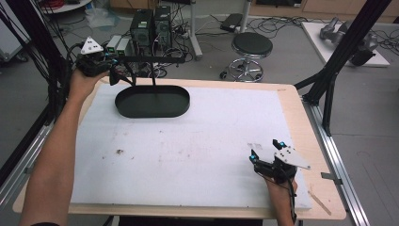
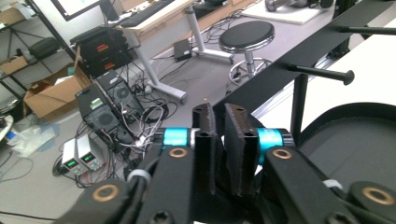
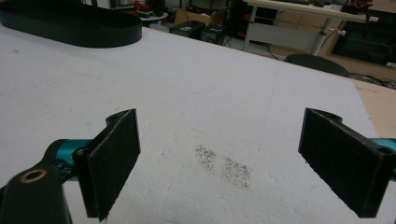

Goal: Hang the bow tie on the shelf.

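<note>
A black oval tray [image 1: 153, 109] lies at the far left of the white foam sheet [image 1: 188, 150]. From it rises a thin post [image 1: 154, 77] carrying a horizontal black bar [image 1: 150, 59]. In the left gripper view the bar [image 2: 303, 51] runs away up and right, with round pegs [image 2: 322, 72] sticking out of it above the tray [image 2: 355, 140]. My left gripper [image 1: 115, 70] hangs at the bar's left end; its jaws [image 2: 219, 109] stand almost together, nothing seen between them. My right gripper [image 1: 264, 148] rests at the near right, jaws wide open [image 3: 222, 119] above bare foam.
A brownish stain [image 3: 224, 165] marks the foam between the right jaws. Beyond the table stand a round stool [image 1: 251, 47], computer towers [image 1: 150, 26] and tangled cables. A black frame strut [image 1: 348, 52] slants down at the table's far right corner.
</note>
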Motion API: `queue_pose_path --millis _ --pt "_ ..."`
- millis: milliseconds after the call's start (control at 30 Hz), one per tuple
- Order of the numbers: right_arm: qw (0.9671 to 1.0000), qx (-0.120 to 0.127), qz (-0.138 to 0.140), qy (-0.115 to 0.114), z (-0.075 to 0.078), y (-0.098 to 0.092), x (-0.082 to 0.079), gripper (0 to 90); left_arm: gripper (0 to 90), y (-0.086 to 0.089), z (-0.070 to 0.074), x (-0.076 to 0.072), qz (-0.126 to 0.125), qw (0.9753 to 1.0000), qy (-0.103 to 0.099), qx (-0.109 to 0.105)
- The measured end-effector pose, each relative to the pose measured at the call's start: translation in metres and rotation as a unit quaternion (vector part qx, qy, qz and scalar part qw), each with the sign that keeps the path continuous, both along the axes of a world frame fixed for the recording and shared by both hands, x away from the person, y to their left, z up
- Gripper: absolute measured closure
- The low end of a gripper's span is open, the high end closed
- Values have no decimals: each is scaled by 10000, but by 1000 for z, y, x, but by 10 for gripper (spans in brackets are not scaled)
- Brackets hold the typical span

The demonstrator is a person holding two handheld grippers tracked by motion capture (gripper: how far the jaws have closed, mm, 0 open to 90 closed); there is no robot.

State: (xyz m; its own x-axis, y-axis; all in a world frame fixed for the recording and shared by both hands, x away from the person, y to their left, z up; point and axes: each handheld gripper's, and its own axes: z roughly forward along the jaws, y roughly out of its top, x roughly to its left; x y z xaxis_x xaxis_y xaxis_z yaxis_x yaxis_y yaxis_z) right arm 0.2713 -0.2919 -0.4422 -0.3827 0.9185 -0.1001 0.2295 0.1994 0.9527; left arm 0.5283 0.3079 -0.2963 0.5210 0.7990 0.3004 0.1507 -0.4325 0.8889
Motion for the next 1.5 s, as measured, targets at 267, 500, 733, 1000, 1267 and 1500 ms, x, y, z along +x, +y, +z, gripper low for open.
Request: queue_pose_path --millis 267,500,733,1000,1267,1500 --pt "10000 39 -4 2 0 0 0 119 695 6 7 -5 55 10000 -47 -59" --pt "10000 58 16 9 0 0 0 119 635 11 25 -23 -58 9996 -206 -184" --pt "10000 87 38 -12 1 -1 0 119 552 9 41 -54 -298 9980 -462 -301" --pt "9999 103 43 -68 1 -2 0 119 435 4 49 -94 -514 9962 -486 -498" --pt "9999 147 38 -69 1 -2 0 119 312 -4 50 -131 -618 9941 -465 -763" --pt "9999 103 60 -81 1 -2 0 119 231 -9 32 -156 -618 9920 -400 -1027"
